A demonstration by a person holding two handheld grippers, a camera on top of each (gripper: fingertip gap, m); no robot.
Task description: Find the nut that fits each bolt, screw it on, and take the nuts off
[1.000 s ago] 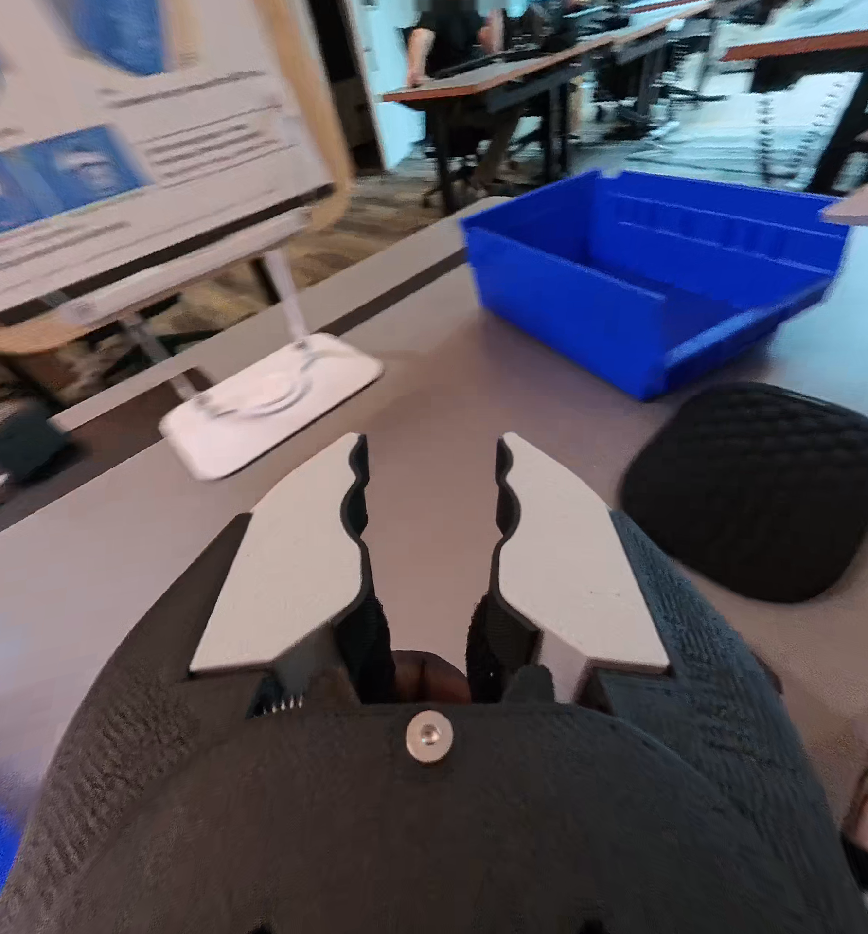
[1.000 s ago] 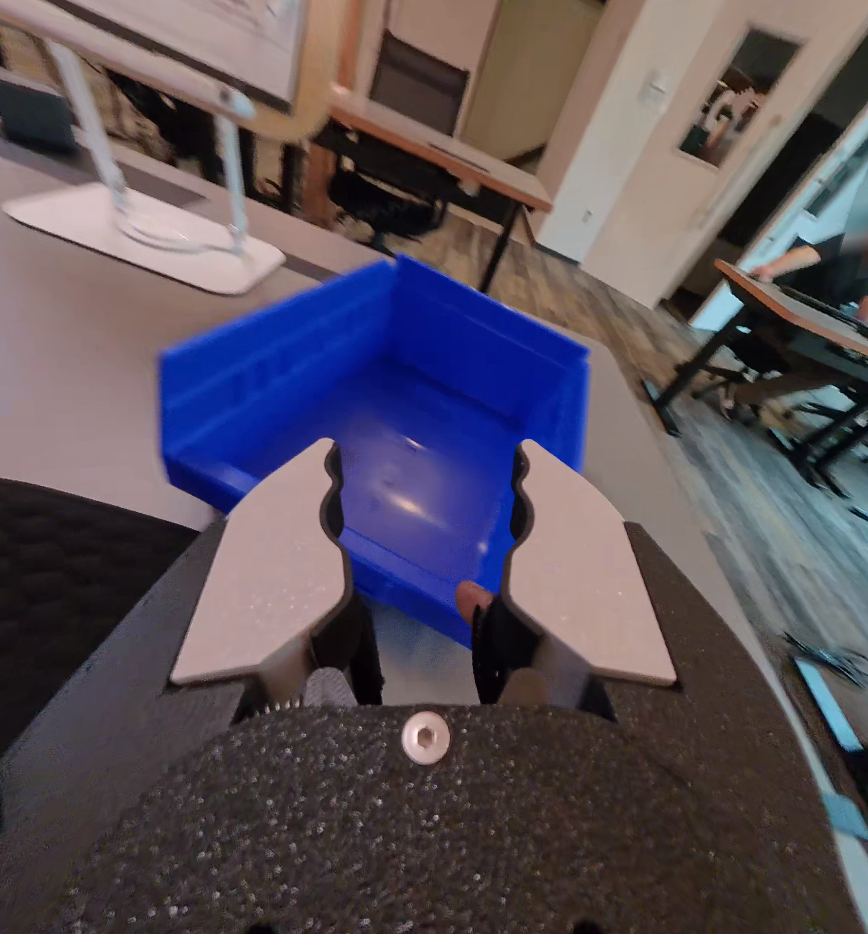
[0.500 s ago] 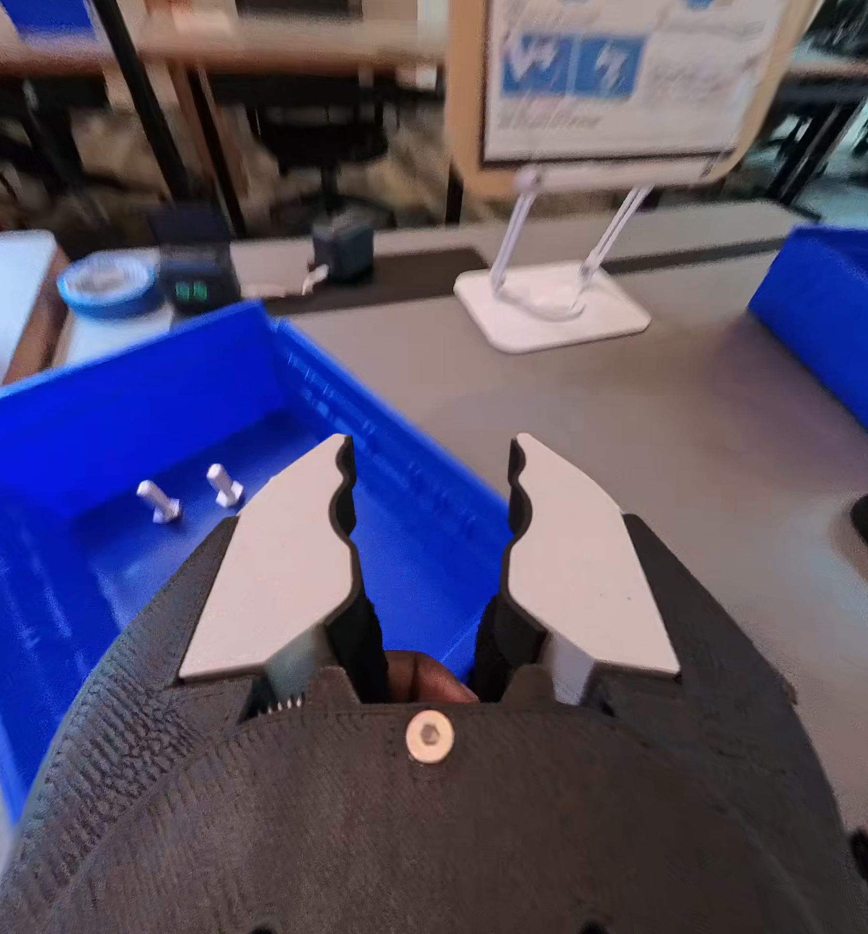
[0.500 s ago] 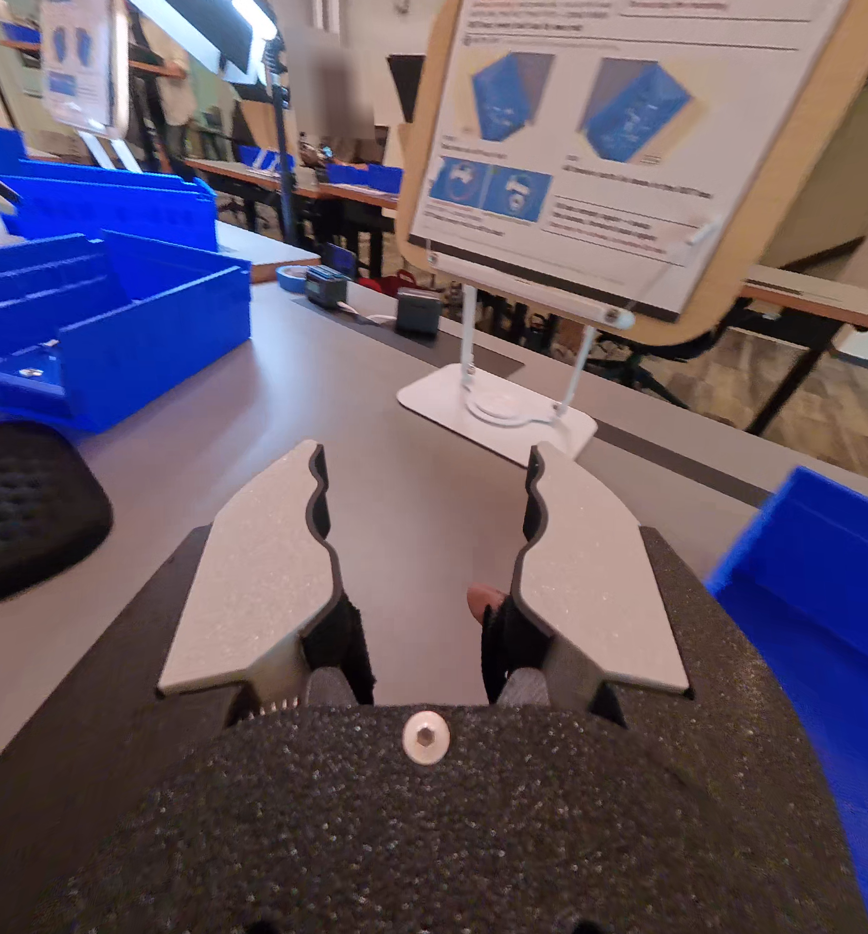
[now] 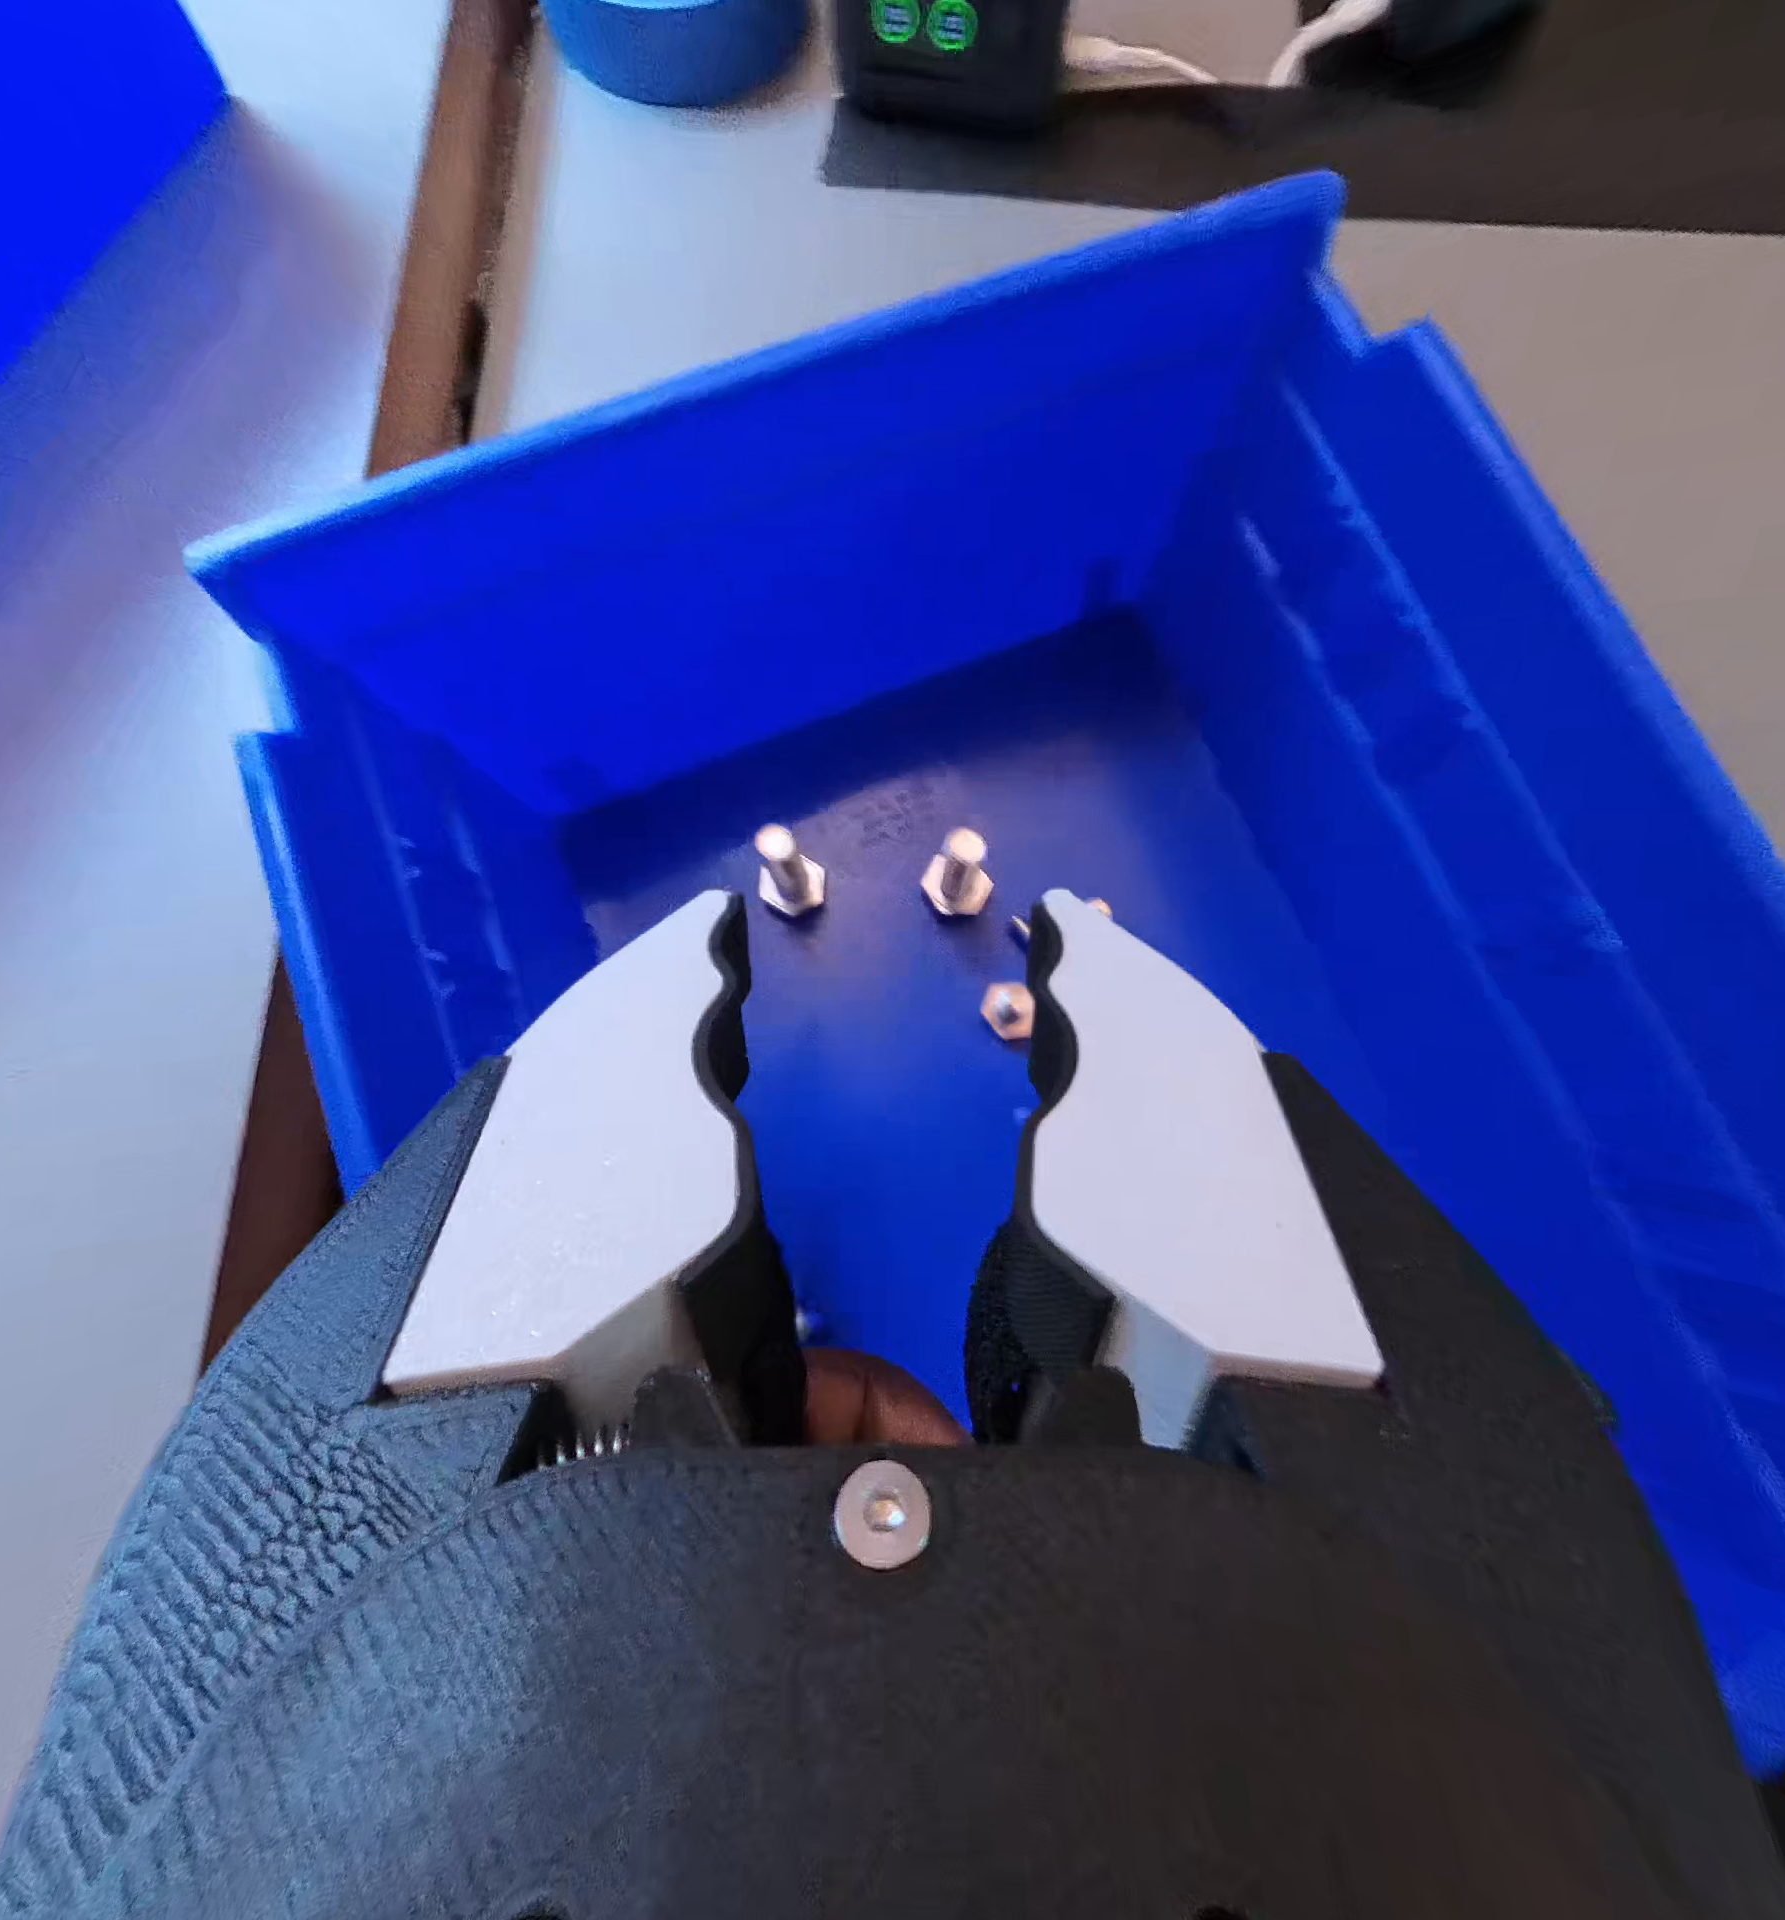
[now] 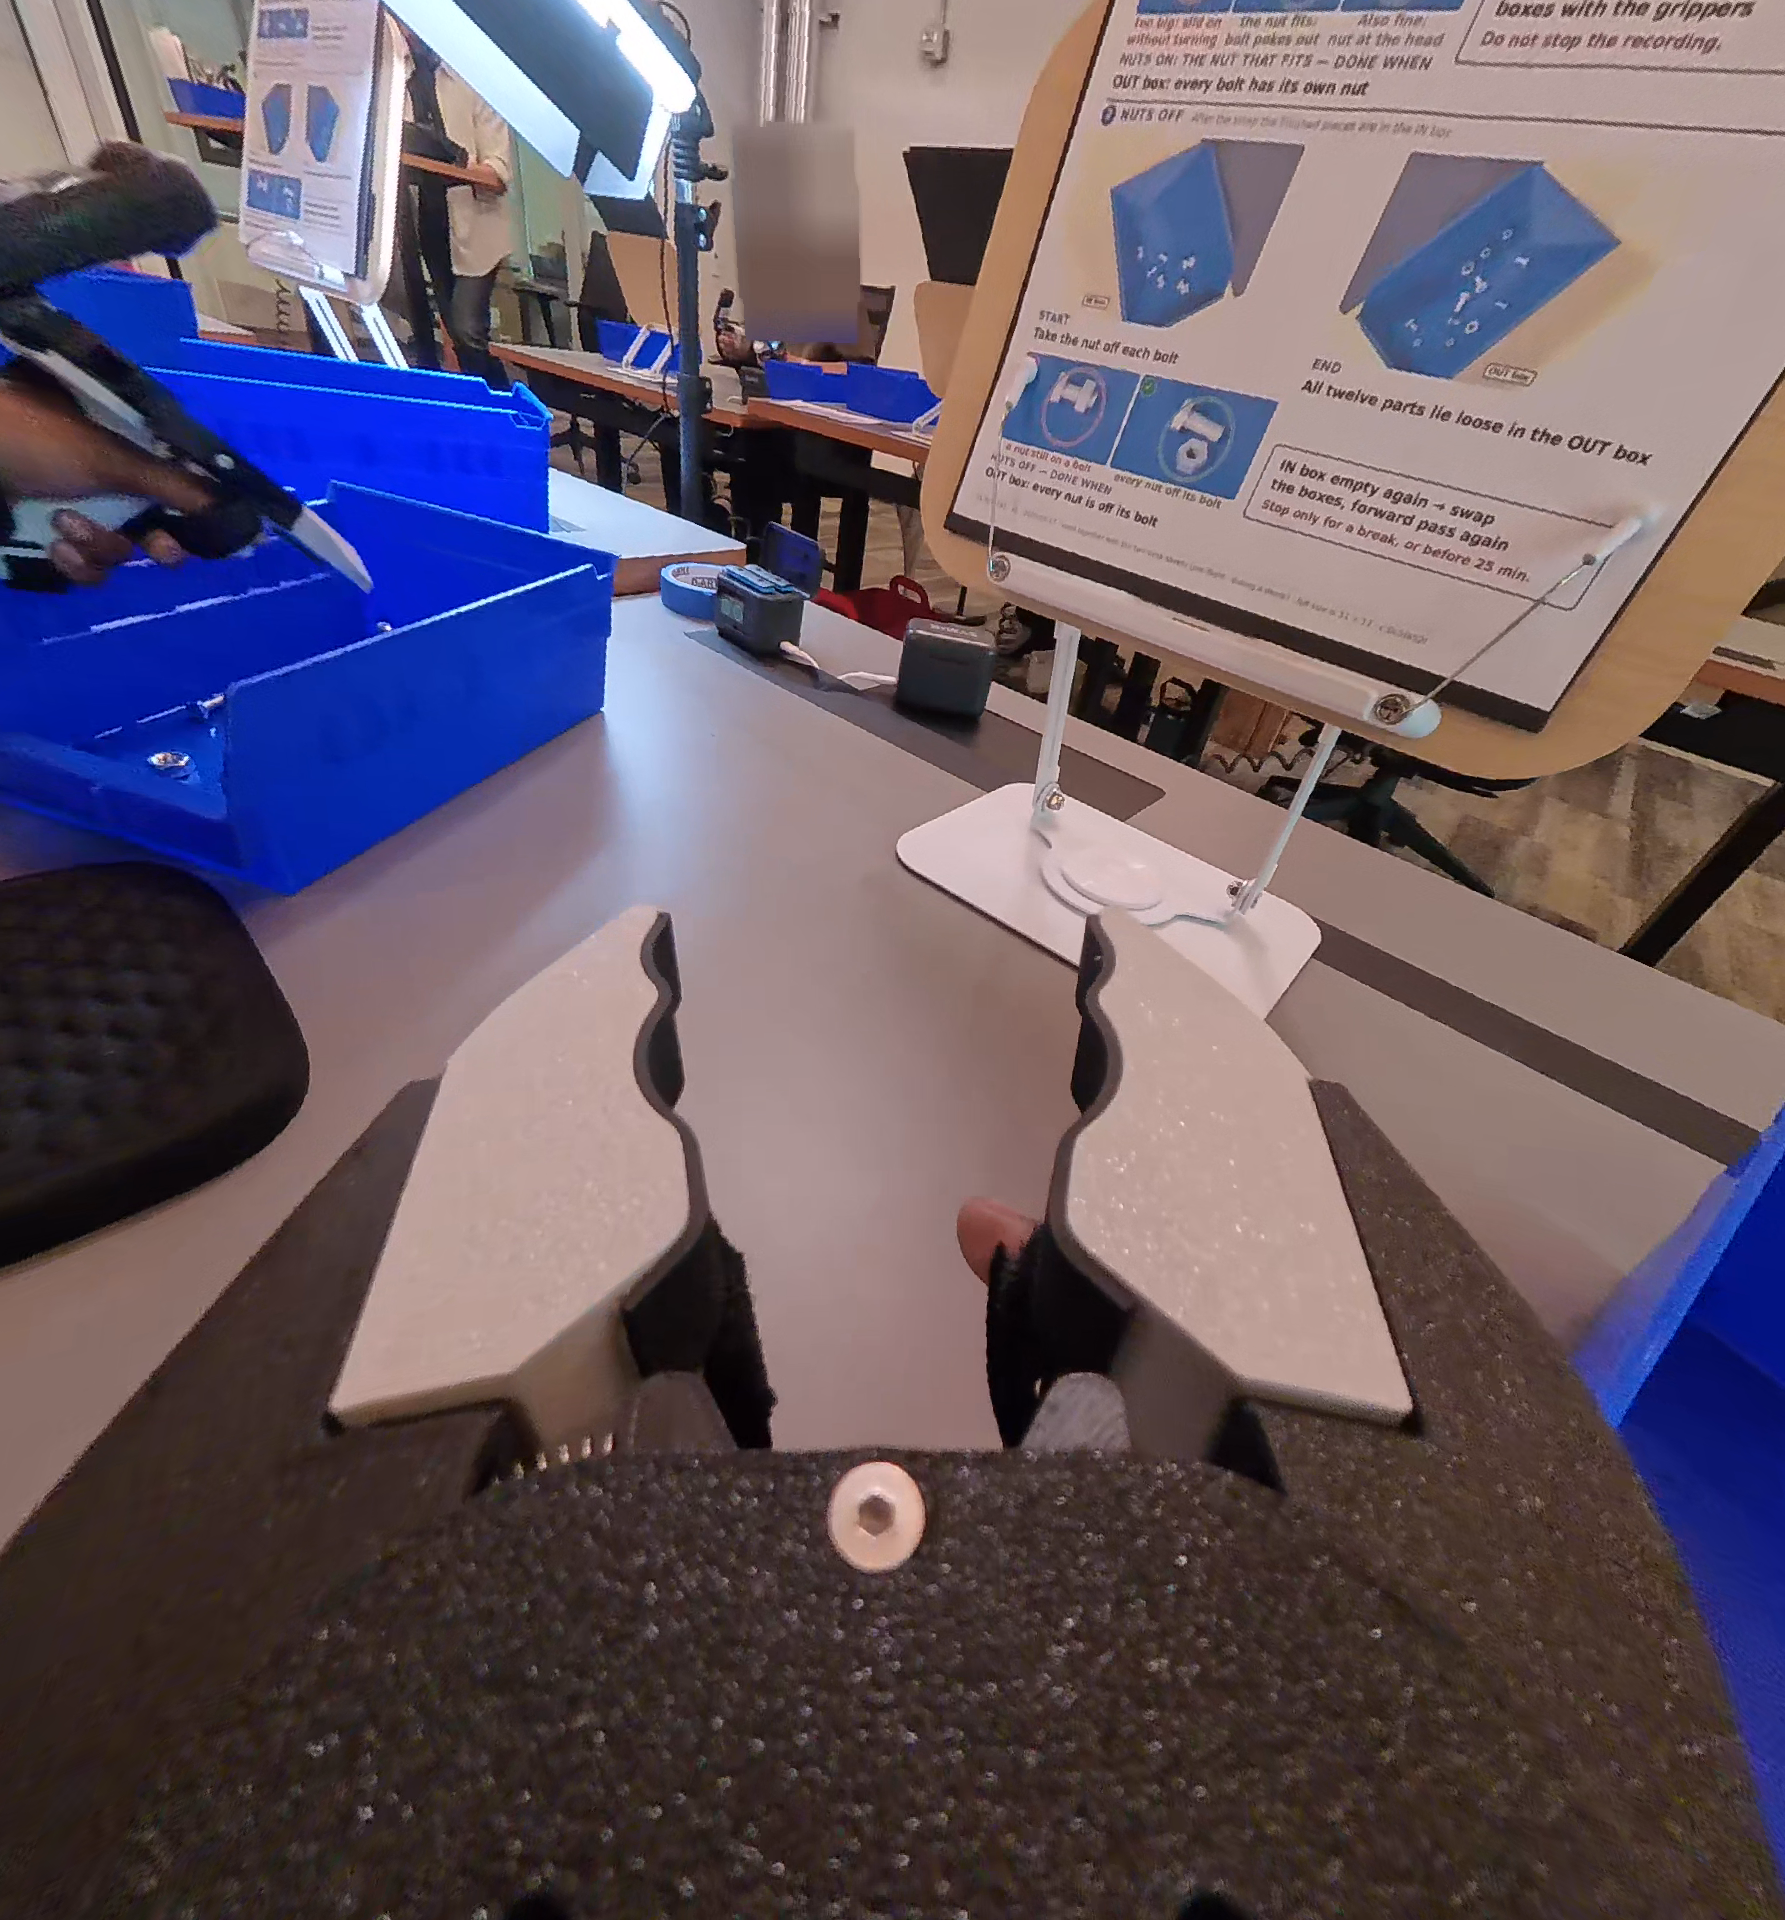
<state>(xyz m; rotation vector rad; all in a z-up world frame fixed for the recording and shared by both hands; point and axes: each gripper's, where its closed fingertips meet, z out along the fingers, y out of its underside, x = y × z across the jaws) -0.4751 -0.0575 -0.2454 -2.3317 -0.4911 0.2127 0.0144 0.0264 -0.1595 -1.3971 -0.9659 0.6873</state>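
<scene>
Two bolts (image 5: 789, 883) and a nut (image 5: 1007, 1006) lie mid-frame in the blue bin (image 5: 867, 582). I hold my left gripper (image 5: 888, 914) tilted down over them, spread wide, empty. My right gripper (image 6: 872, 940) hovers wide, empty, above the grey table (image 6: 815, 831).

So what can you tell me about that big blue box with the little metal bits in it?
The blue plastic bin is an open-topped rectangular box with tall ribbed side walls and a lower front lip. It sits flat on the grey table. On its floor stand two small silver bolts, heads down, with a loose hex nut nearby. The open left gripper hovers over it, touching nothing.
</scene>
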